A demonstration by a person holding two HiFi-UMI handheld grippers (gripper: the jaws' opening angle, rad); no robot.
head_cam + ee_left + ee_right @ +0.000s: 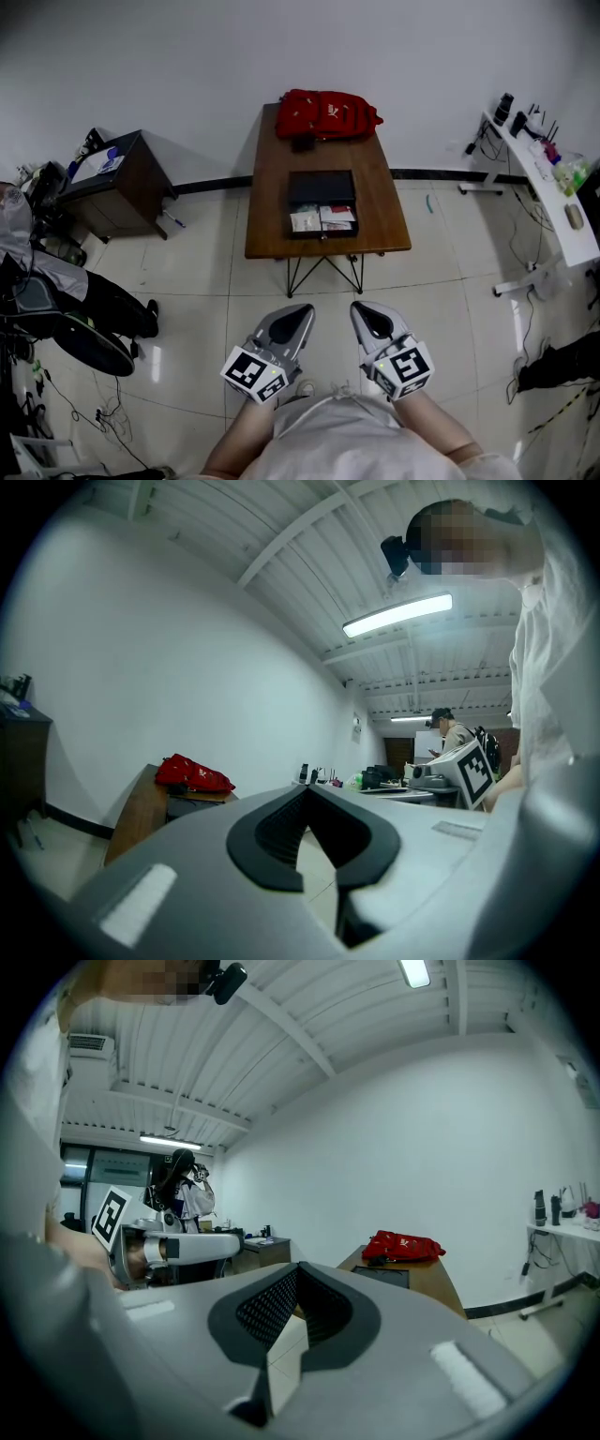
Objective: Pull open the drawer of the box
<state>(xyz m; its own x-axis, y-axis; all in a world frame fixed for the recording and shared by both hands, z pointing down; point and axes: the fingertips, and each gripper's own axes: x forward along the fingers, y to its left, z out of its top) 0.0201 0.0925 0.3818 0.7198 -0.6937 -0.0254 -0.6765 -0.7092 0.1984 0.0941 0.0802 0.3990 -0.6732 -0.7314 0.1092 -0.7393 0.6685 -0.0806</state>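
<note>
At the far left of the head view, a dark cabinet (122, 187) stands against the white wall, with loose clutter on the floor beside it. In the middle of the room is a brown wooden table (272, 206) on thin metal legs. A red bag (328, 114) lies at its far end, close to the wall. The black box (322, 186) rests on the table nearer to the person, just beside the bag. Its drawer (322, 234) appears pulled out toward the person, and white and red items show inside it from above.

Both grippers are held low, in front of the person's body, well apart from the table and above the tiled floor. The left gripper (298, 311) points toward the table. In the left gripper view its 2 jaws meet at the tips and nothing is between them. The right gripper (364, 309) is near the left one and points the same way. In the right gripper view its jaws also touch at the tips and it holds nothing. At the far right a white desk (562, 225) carries small items.
</note>
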